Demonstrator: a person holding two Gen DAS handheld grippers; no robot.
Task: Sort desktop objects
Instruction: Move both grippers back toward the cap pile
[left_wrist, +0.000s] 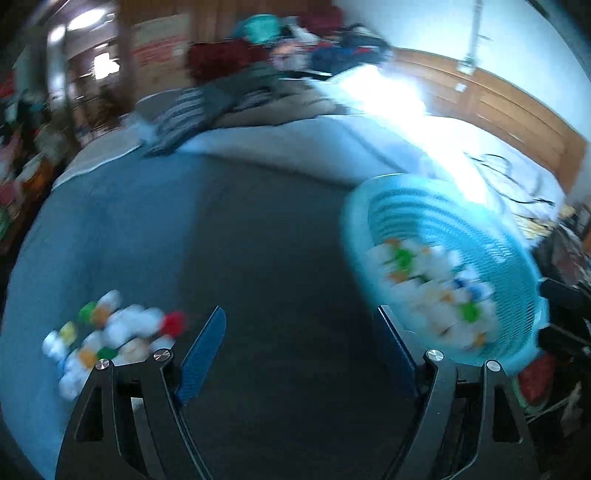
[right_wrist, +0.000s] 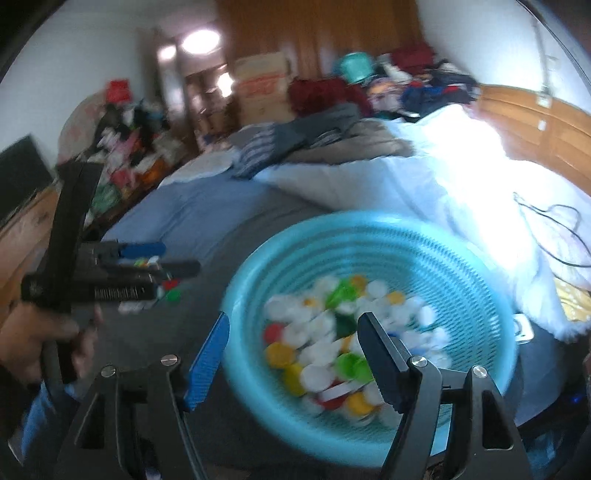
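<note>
A round turquoise plastic basket with slotted walls (right_wrist: 369, 254) is seen on a dark grey surface (left_wrist: 273, 258), holding a heap of plastic bottle caps (right_wrist: 332, 343) in white, yellow, green and red. The right gripper (right_wrist: 293, 350) is held over the basket's near rim, its fingers (right_wrist: 207, 362) spread apart with nothing between them; one blue-padded finger is placed just outside the rim and the other above the caps. A second, loose cluster of bottle caps (left_wrist: 107, 339), blurred in the left wrist view, is shown lying on the surface well apart from the basket, to its left. The left gripper (left_wrist: 299, 350) is pointed at the bare surface between that cluster and the basket, its fingers (left_wrist: 201, 358) likewise released and empty. In the right wrist view the left gripper (right_wrist: 147, 262) is seen from the side above the loose cluster, carried by a person's hand (right_wrist: 44, 339). Behind the surface, a bed (right_wrist: 332, 173) covered with a pale blue sheet and a white duvet is visible, with folded clothes piled on it. A black cable (right_wrist: 550, 221) is draped over the duvet at right.
</note>
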